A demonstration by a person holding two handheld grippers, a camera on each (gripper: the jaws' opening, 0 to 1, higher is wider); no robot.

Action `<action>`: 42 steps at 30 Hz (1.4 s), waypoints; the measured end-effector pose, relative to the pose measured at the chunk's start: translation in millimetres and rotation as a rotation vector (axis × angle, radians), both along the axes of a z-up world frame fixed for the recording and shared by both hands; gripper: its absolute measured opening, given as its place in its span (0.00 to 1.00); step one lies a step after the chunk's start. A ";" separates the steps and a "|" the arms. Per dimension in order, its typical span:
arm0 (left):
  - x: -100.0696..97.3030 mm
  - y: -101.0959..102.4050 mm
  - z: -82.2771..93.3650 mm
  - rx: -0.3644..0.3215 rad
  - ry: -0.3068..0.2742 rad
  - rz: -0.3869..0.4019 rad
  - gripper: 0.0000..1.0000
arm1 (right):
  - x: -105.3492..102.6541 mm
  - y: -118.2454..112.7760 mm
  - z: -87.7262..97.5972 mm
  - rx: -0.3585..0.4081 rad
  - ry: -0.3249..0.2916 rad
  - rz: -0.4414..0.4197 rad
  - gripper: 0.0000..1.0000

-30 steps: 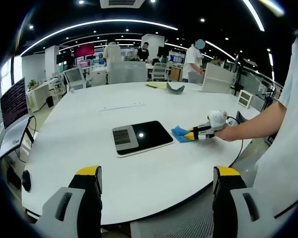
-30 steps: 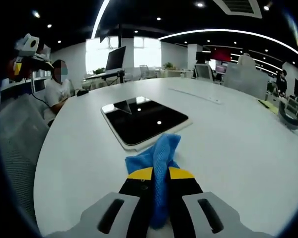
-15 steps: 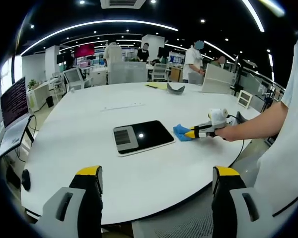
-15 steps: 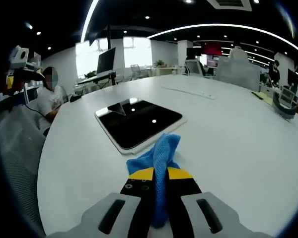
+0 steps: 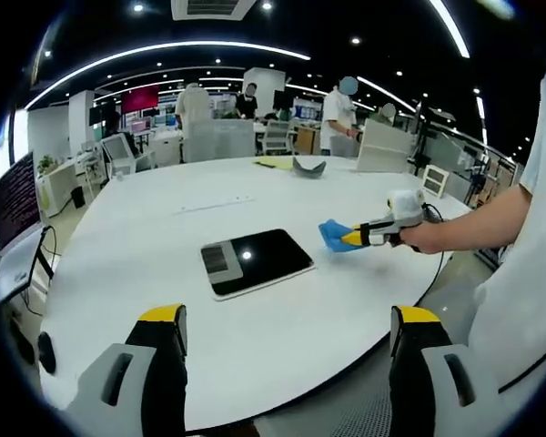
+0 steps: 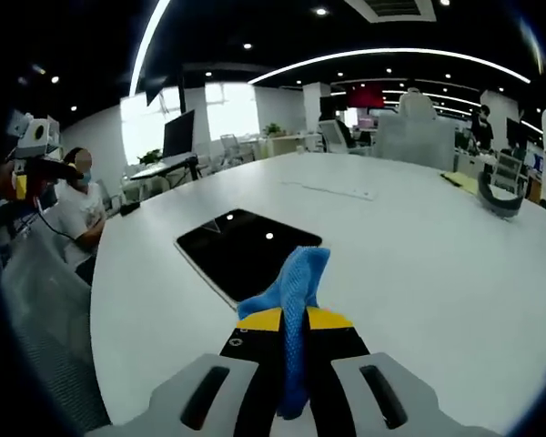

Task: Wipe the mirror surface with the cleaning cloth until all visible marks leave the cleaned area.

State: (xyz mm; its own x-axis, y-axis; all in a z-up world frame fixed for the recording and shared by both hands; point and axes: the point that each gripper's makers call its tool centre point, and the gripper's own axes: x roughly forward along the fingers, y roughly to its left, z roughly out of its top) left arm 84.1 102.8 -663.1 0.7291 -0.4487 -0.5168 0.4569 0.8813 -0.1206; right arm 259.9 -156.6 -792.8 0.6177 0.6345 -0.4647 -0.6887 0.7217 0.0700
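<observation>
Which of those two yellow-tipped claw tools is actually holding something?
The right gripper: its jaws are shut on the blue cleaning cloth, near the mirror. The left gripper has wide-open jaws.

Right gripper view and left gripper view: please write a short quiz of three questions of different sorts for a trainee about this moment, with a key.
1. True or false: the right tongs are shut on the blue cloth.
2. Multiple choice: where does the mirror lie? A) flat on the white table; B) leaning on a monitor; C) held in the left tongs.
3. Fill in: in the left gripper view, the left tongs are ____ and hold nothing.

Key:
1. True; the cloth sticks out between the closed jaws.
2. A.
3. open.
</observation>
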 end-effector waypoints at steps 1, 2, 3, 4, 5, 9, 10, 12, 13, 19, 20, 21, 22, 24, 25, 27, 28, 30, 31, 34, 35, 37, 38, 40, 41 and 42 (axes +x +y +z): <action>2.3 2.0 1.6 -0.004 -0.008 -0.004 0.93 | -1.8 0.0 6.6 -0.003 -0.011 -0.006 0.03; 4.0 3.0 3.2 -0.013 -0.015 -0.007 0.93 | -2.6 -0.3 10.6 -0.006 -0.019 -0.009 0.03; 7.5 6.1 4.4 -0.033 -0.022 -0.001 0.93 | -4.2 -0.5 16.7 -0.001 -0.023 -0.017 0.03; 9.1 8.7 3.5 -0.033 -0.020 -0.001 0.93 | -5.8 -0.6 21.2 0.004 -0.027 -0.022 0.03; 9.9 9.5 3.4 -0.030 -0.021 -0.005 0.93 | -8.8 -0.5 27.3 0.004 -0.036 -0.025 0.03; 13.2 15.0 6.0 -0.023 -0.039 -0.037 0.93 | -18.9 -1.1 46.8 0.016 -0.067 -0.048 0.03; 13.8 16.8 6.5 -0.023 -0.043 -0.039 0.93 | -20.8 -1.5 47.9 0.012 -0.069 -0.049 0.03; 13.9 20.4 8.3 -0.033 -0.049 -0.044 0.93 | -24.6 -3.2 49.8 0.002 -0.069 -0.059 0.03; 13.2 21.9 9.0 -0.031 -0.057 -0.053 0.93 | -25.2 -3.9 51.9 0.006 -0.069 -0.068 0.03; 8.6 35.9 12.6 -0.029 -0.071 -0.063 0.93 | -34.0 5.2 64.8 -0.001 -0.084 -0.084 0.03; 7.9 37.3 13.6 -0.027 -0.073 -0.066 0.93 | -35.0 7.4 66.3 0.001 -0.085 -0.082 0.03; 7.4 40.0 14.4 -0.022 -0.079 -0.073 0.93 | -36.2 11.0 67.5 -0.001 -0.089 -0.078 0.03; 7.4 41.6 14.6 -0.018 -0.080 -0.075 0.93 | -36.9 12.7 67.9 -0.007 -0.093 -0.075 0.03; 8.0 45.3 15.6 -0.021 -0.083 -0.074 0.93 | -36.5 13.5 68.0 -0.006 -0.092 -0.087 0.03; 8.5 46.8 16.1 -0.022 -0.085 -0.073 0.93 | -35.0 11.8 67.8 -0.001 -0.091 -0.106 0.03; 8.8 47.7 17.3 -0.024 -0.088 -0.076 0.93 | -36.1 13.1 70.3 0.007 -0.090 -0.117 0.03; 9.1 47.8 17.8 -0.023 -0.092 -0.079 0.93 | -36.3 13.5 71.1 0.008 -0.091 -0.118 0.03; 10.4 49.5 18.4 -0.027 -0.093 -0.083 0.93 | -36.4 15.2 71.8 0.011 -0.091 -0.117 0.03; 11.4 49.7 20.3 -0.044 -0.095 -0.082 0.93 | -37.3 16.2 71.3 0.002 -0.093 -0.114 0.03; 13.6 51.5 21.9 -0.040 -0.103 -0.083 0.93 | -37.6 17.3 71.1 0.008 -0.088 -0.121 0.03; 14.1 52.2 21.6 -0.034 -0.104 -0.085 0.93 | -37.1 17.5 70.9 0.008 -0.088 -0.124 0.03; 14.8 53.1 22.0 -0.032 -0.106 -0.088 0.93 | -36.3 19.9 70.6 0.010 -0.085 -0.126 0.03; 15.1 53.3 22.3 -0.033 -0.108 -0.089 0.93 | -36.2 21.6 70.7 0.009 -0.085 -0.126 0.03; 16.4 54.5 22.0 -0.034 -0.111 -0.089 0.93 | -34.9 28.4 72.8 0.013 -0.085 -0.116 0.03; 16.9 55.1 21.5 -0.034 -0.111 -0.089 0.93 | -34.6 31.2 73.0 0.010 -0.087 -0.111 0.03; 17.2 55.6 20.9 -0.034 -0.109 -0.090 0.93 | -34.2 33.5 73.2 0.008 -0.089 -0.107 0.03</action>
State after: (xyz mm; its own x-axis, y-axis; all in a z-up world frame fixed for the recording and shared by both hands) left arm 101.3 158.4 -642.3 0.7362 -0.5307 -0.4199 0.5460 0.8324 -0.0948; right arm 225.7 -123.1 -719.6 0.7206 0.5659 -0.4006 -0.6114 0.7911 0.0179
